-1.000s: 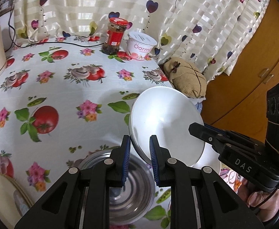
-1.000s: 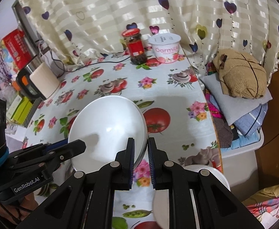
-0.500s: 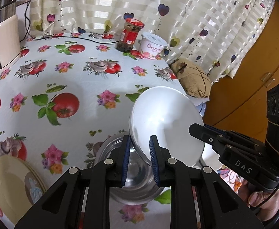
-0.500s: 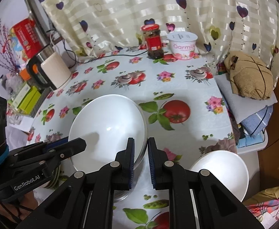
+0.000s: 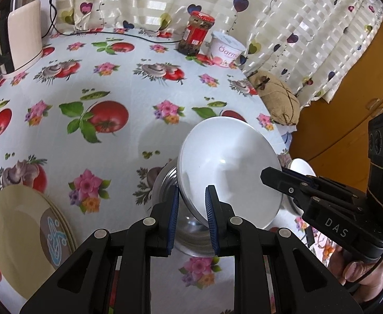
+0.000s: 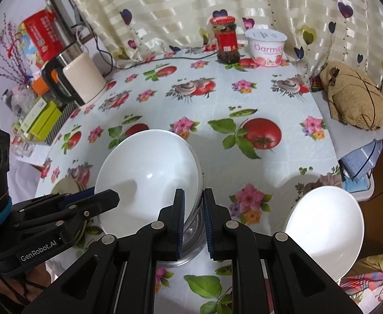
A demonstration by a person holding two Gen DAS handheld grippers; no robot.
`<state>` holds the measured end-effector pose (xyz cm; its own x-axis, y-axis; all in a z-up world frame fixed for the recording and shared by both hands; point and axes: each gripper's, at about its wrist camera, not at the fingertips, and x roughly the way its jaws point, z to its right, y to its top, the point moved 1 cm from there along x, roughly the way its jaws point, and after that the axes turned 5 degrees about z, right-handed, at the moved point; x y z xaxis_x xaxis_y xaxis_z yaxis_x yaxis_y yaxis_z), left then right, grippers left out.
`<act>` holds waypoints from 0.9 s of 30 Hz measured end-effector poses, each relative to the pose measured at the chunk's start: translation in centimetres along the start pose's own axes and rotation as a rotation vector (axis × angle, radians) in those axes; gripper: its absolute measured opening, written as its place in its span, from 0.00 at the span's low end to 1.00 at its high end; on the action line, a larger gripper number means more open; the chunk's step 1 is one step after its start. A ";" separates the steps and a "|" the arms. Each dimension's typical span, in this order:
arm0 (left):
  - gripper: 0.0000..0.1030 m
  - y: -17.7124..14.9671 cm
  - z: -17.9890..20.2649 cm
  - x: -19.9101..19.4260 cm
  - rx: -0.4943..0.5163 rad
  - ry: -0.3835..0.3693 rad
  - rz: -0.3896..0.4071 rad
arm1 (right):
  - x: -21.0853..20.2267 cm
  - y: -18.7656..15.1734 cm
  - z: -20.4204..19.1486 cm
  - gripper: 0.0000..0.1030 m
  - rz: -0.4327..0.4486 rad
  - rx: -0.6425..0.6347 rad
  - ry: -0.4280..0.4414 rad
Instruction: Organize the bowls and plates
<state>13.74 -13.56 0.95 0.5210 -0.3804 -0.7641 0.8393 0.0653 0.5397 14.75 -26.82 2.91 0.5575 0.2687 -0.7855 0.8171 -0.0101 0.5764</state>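
Both grippers clamp one white bowl (image 5: 230, 172) by opposite rim edges: the left gripper (image 5: 191, 214) on its near-left edge, the right gripper (image 6: 193, 217) on its right edge. The bowl hangs tilted just above a steel bowl (image 5: 191, 233) on the tablecloth (image 5: 113, 83). Yellow plates (image 5: 18, 225) lie left; another white bowl (image 6: 325, 230) sits right.

My white bowl (image 5: 230, 172) hangs tilted over the steel bowl (image 5: 189, 230) (rim pinched both sides). Another white bowl (image 6: 325, 230) sits near the table edge; yellow plates (image 5: 26, 230) are stacked apart.
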 end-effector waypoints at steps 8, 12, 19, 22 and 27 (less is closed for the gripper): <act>0.21 -0.7 -0.9 0.9 -0.014 0.017 -0.031 | 1.6 -0.9 -0.1 0.14 -0.047 -0.001 0.010; 0.21 -1.0 -1.2 1.5 -0.019 0.024 -0.055 | 2.3 -1.2 -0.1 0.14 -0.070 -0.001 0.012; 0.21 -1.1 -1.3 1.8 -0.021 0.021 -0.060 | 3.1 -1.4 0.1 0.14 -0.088 0.003 0.013; 0.21 -1.1 -1.3 1.8 -0.021 0.020 -0.059 | 3.1 -1.5 0.1 0.14 -0.091 0.004 0.013; 0.21 -1.0 -1.2 1.8 -0.019 0.015 -0.056 | 3.2 -1.6 0.2 0.16 -0.092 0.006 0.017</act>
<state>14.04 -13.25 -1.38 0.4751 -0.3705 -0.7981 0.8700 0.0620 0.4891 15.31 -26.15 -0.58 0.4777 0.2855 -0.8308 0.8654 0.0097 0.5009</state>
